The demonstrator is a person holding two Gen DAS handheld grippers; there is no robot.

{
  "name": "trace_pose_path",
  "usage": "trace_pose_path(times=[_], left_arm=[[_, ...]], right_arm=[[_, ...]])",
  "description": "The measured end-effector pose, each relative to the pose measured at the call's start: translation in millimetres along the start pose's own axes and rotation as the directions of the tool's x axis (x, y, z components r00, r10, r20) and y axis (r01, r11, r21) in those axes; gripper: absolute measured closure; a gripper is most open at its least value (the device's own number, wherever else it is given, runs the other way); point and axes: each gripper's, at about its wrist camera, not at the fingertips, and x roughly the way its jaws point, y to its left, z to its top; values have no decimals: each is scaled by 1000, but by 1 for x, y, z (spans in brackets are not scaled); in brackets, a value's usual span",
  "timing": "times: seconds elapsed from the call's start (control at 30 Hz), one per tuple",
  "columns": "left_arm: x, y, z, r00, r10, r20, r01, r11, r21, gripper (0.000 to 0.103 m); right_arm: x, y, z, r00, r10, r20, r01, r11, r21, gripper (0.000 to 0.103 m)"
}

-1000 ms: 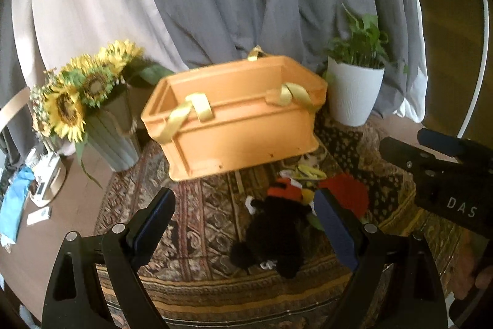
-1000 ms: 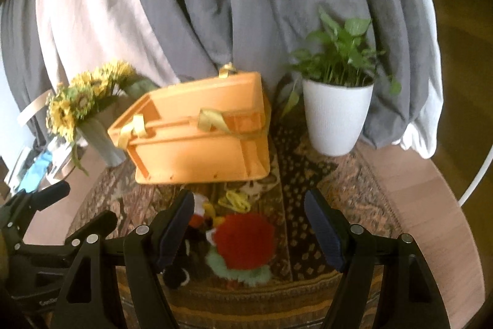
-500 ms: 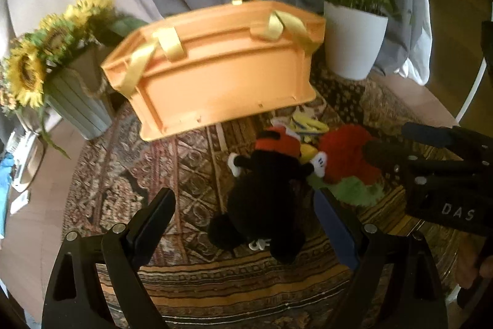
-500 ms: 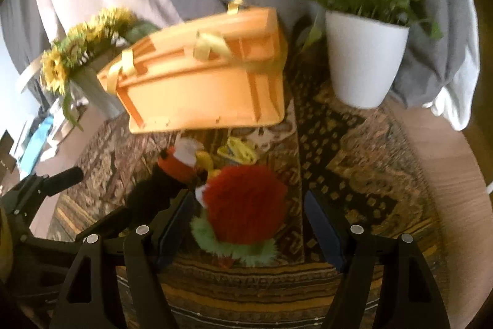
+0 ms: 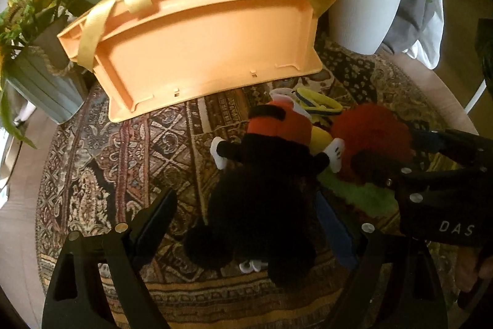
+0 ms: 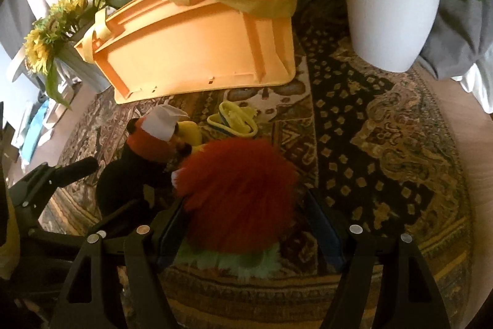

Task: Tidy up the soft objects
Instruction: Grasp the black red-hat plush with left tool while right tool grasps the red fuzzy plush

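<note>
A black plush toy with a red head (image 5: pixel 262 205) lies on the patterned rug (image 5: pixel 123 162). My left gripper (image 5: pixel 246 221) is open, its fingers on either side of the toy's body. A fuzzy red plush with a green fringe (image 6: pixel 237 196) lies just right of it. My right gripper (image 6: pixel 246 221) is open around that red plush. The red plush also shows in the left wrist view (image 5: pixel 369 137), and the black toy in the right wrist view (image 6: pixel 129 178). An orange bin with yellow straps (image 5: pixel 203 42) stands behind the toys.
A yellow strap-like soft item (image 6: pixel 234 119) lies between the toys and the bin. A white pot with a green plant (image 6: pixel 391 14) stands at the back right. A sunflower vase (image 5: pixel 37 73) stands at the back left. Grey cloth hangs behind.
Both grippers have moved down and forward onto the toys. The left now straddles the black plush, the right straddles the red plush. Both stayed open.
</note>
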Motion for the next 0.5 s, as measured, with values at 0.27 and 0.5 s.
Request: trace_pose_path(times=[0.27, 0.5], left_arm=[[15, 1, 2, 998, -53, -22, 52, 998, -26, 34], [17, 4, 3, 996, -90, -9, 89, 993, -79, 45]], right_arm=[[14, -2, 8, 999, 33, -24, -33, 999, -1, 48], [16, 2, 10, 999, 48, -14, -48, 999, -7, 62]])
